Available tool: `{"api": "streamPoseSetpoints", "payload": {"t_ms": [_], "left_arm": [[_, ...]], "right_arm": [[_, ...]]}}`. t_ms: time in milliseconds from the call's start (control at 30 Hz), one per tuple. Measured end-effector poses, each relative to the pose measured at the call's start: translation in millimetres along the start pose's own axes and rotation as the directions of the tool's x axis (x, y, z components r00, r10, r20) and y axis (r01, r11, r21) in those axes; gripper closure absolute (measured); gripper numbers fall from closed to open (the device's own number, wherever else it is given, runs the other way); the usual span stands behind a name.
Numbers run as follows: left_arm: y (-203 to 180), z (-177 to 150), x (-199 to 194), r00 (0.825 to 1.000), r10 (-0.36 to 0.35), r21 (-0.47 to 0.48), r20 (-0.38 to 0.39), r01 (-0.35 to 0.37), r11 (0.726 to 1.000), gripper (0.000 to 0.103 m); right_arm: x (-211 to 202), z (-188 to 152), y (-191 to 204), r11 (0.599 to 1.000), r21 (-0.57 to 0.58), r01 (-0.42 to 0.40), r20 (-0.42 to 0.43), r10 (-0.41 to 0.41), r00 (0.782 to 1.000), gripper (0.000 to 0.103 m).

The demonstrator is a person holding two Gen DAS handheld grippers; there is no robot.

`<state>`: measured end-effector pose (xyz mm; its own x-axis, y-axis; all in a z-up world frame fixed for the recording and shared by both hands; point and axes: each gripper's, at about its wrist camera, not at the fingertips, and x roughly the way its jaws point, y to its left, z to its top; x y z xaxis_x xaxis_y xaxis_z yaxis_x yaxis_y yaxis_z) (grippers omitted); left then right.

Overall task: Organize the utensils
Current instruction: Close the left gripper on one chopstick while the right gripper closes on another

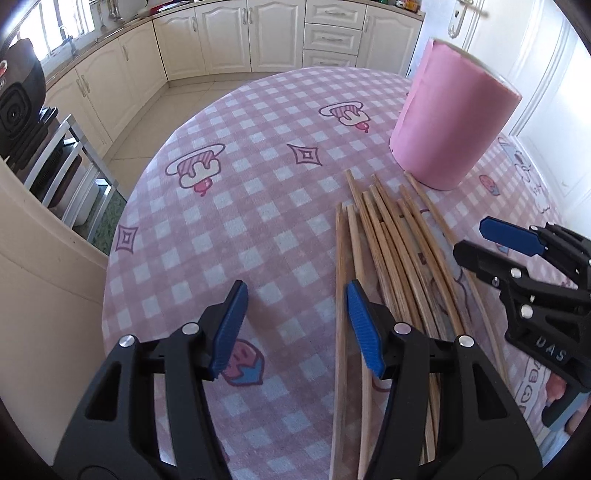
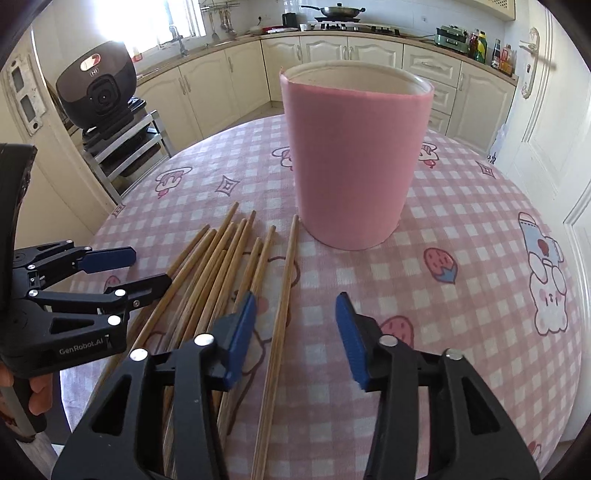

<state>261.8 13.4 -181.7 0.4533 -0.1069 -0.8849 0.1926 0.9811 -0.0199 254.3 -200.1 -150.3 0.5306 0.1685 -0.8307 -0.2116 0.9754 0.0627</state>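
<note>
Wooden chopsticks (image 2: 221,266) lie loose on checked tablecloth (image 2: 461,229), centre-left w/ pink holder (image 2: 354,155) upright just behind, while left gripper (image 1: 295,328) & right gripper (image 2: 295,336) hover, jaws apart, nothing gripped.

Kitchen background, round table

Pink checked tablecloth (image 2: 461,229) with cartoon prints; cream cabinets (image 2: 207,88) behind; black rice cooker (image 2: 98,88) on metal rack (image 2: 122,151); wok (image 2: 338,11) on stove; white door (image 1: 535,55).

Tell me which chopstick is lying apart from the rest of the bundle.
The lone chopstick on the right edge of the group, whose far tip ends nearest the pink holder. The other chopsticks lie bunched and overlapping to its left; this one has bare tablecloth on both sides.
</note>
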Motion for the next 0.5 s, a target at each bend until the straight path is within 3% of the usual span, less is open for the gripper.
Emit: {"api": "streamPoseSetpoints", "payload": {"t_ms": [67,200,300,500], "left_arm": [[-0.6,3.9,1.8,1.0,0.004,0.009,-0.011,-0.004,1.0,0.048],[-1.2,14.2,6.0,0.999,0.015,0.031,-0.034,-0.014,0.999,0.049],[-2.4,23.4,9.2,0.998,0.004,0.042,-0.061,-0.002,0.999,0.058],[-1.8,35.6,13.0,0.997,-0.011,0.038,-0.079,0.014,0.999,0.088]], "right_arm": [[4.5,3.8,-1.3,1.0,-0.007,-0.003,-0.017,0.003,1.0,0.072],[14.6,12.7,-1.6,1.0,-0.017,-0.02,-0.053,0.019,0.998,0.073],[21.2,21.5,-0.9,0.999,-0.032,0.002,-0.064,-0.004,0.998,0.077],[30.6,29.9,1.6,0.999,-0.038,0.01,-0.074,-0.012,0.997,0.095]]}}
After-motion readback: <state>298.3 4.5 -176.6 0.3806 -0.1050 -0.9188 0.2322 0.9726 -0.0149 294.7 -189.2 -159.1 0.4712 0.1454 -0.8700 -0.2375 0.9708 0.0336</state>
